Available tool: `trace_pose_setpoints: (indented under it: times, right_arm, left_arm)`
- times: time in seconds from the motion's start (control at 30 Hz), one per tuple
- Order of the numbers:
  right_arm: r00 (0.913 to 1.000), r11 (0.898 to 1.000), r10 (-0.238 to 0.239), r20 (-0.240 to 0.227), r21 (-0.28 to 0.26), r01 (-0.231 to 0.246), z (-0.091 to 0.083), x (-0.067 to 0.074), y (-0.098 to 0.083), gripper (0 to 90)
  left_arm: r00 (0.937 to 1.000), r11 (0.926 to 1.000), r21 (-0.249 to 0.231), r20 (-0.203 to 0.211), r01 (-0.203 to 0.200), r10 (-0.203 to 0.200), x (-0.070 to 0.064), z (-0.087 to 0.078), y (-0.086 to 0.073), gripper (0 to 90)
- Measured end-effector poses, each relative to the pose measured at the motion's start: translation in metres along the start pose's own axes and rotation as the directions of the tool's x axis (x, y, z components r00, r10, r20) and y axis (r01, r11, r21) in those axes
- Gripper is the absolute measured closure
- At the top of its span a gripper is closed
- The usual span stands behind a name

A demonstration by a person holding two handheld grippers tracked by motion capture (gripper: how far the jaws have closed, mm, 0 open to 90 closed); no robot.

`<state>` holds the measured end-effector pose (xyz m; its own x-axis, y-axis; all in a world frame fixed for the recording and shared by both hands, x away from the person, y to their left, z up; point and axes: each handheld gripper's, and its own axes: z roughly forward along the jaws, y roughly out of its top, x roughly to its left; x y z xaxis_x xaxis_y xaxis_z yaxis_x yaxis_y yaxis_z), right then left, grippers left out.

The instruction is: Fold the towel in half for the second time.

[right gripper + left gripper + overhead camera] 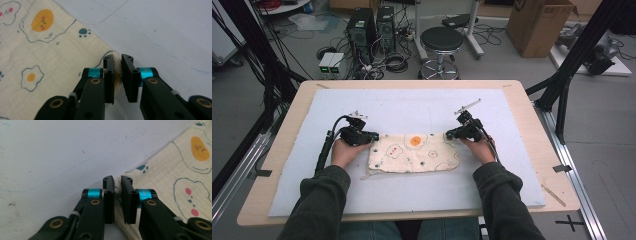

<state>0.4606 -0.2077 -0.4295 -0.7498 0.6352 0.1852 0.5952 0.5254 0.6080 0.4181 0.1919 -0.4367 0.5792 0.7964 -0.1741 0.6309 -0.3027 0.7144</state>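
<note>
- Dark green sleeves enter from the near edge of the light wooden table (532,120).
- Left gripper (373,136) pinches the far left corner of the cream egg-printed cloth (414,152), jaws nearly together.
- Right gripper (449,134) pinches its far right corner likewise.
- Cloth lies flat on the white foam mat (412,107), mid-table.

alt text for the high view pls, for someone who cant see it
Seen from above, a person's two hands each hold a gripper pinched on a far corner of a cream cloth printed with fried eggs: the left gripper at its left corner, the right gripper at its right. The cloth lies flat on a pale blue mat covering a wooden table.
</note>
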Motion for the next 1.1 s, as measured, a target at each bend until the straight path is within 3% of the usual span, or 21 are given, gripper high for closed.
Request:
trace_pose_setpoints:
  times: [0.23, 0.37, 0.43, 0.53, 0.73, 1.1]
  right_arm:
    - [0.9999, 0.999, 0.012, -0.009, -0.042, -0.012, -0.005, -0.002, 0.003, 83.7]
    - [0.9994, 0.996, 0.032, -0.015, -0.085, -0.033, -0.011, -0.005, 0.003, 83.7]
    - [0.9996, 0.993, 0.028, 0.010, -0.117, -0.027, -0.015, -0.004, 0.005, 83.7]
    - [0.9992, 0.987, 0.039, 0.003, -0.154, -0.038, -0.018, -0.003, 0.007, 83.7]
    - [0.9956, 0.987, 0.092, -0.016, -0.130, -0.094, -0.011, -0.012, 0.003, 83.5]
    - [0.9922, 0.981, 0.121, -0.031, -0.147, -0.124, -0.008, -0.014, 0.002, 83.4]
  left_arm:
    - [0.9999, 0.9982, -0.058, -0.010, 0.013, -0.013, 0.004, -0.006, 0.003, 85.2]
    - [0.9993, 0.9914, -0.126, -0.009, 0.036, -0.037, 0.007, -0.012, 0.009, 85.5]
    - [0.9987, 0.9870, -0.153, -0.012, 0.048, -0.050, 0.009, -0.015, 0.011, 85.7]
    - [0.9983, 0.9879, -0.146, -0.014, 0.053, -0.056, 0.011, -0.014, 0.013, 85.7]
    - [0.9987, 0.9902, -0.132, -0.020, 0.045, -0.048, 0.008, -0.008, 0.012, 85.7]
    - [0.9992, 0.9916, -0.125, -0.015, 0.034, -0.036, 0.008, -0.010, 0.011, 85.7]
